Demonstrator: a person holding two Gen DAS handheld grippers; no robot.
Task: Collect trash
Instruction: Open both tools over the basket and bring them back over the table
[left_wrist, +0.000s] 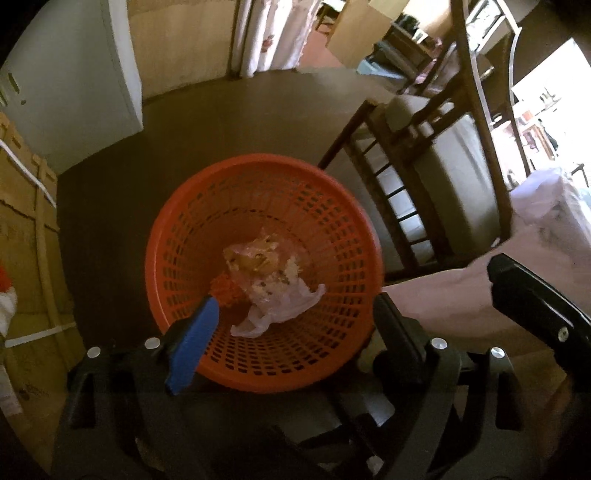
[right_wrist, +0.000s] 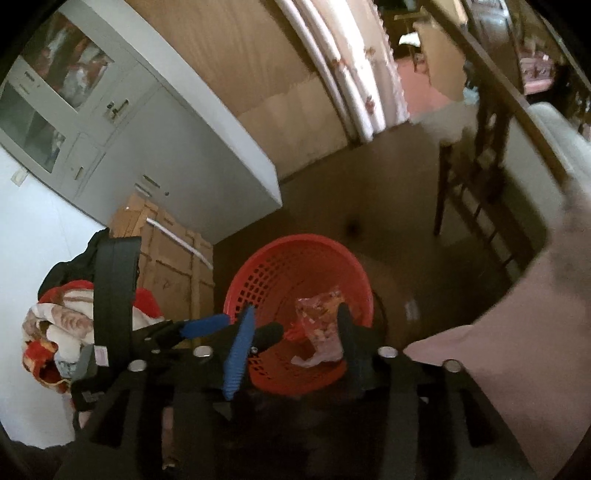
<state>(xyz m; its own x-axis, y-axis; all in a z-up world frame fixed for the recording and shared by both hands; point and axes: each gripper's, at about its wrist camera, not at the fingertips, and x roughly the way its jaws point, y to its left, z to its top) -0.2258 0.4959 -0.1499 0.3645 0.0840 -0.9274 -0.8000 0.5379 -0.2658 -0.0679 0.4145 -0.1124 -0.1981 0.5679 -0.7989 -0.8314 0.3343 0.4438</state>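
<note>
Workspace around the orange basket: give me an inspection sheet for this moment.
Surface: dark floor, bare around the basket.
Job's things: orange basket upright; crumpled plastic wrapper lying inside.
Clutter: cardboard boxes; bundled cloth.
Tongs: left tongs open, empty; right tongs open above the basket, holding nothing.
Cables: nothing seen.
Surroundings: wooden chair, grey cabinet, curtain, pink cloth.
</note>
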